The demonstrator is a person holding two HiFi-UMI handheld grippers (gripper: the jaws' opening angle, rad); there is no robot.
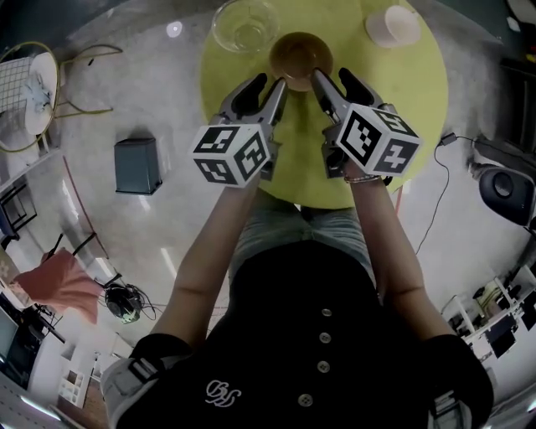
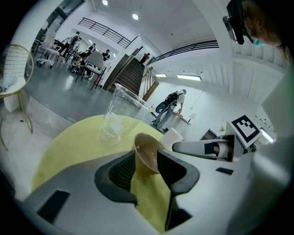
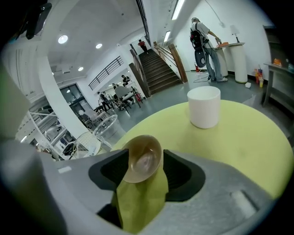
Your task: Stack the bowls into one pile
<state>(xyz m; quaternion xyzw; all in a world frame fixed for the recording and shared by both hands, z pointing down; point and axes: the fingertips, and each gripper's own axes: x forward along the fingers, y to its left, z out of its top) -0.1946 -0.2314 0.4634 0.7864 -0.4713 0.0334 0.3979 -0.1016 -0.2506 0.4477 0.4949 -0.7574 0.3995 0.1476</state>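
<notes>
The left tool [image 1: 270, 86] is released, its jaws standing apart. The small brown round bowl [image 1: 300, 52] sits at the mouth of their gap, and the left gripper view shows it filling that gap [image 2: 146, 151]. The right tool [image 1: 332, 81] is released too, with the same bowl framed between its tips [image 3: 140, 158]. From the head view the two tools close in on the bowl's near side. Each tool's inner jaw lies over the bowl's rim, though no view settles whether they touch it. The bowl stands upright on the round yellow-green tabletop [image 1: 410, 109], toward the far side. Bare tabletop runs from the bowl back under both tools to the near edge by the person's waist. A clear glass bowl [image 1: 244, 23] stands just beside it at the far left, close to the tabletop's rim. A white straight-sided bowl [image 1: 394, 25] stands well apart at the far right, also near the rim, with open yellow-green surface between it and the brown bowl. Off the tabletop, a teal box [image 1: 136, 165] sits on the floor to the left.
</notes>
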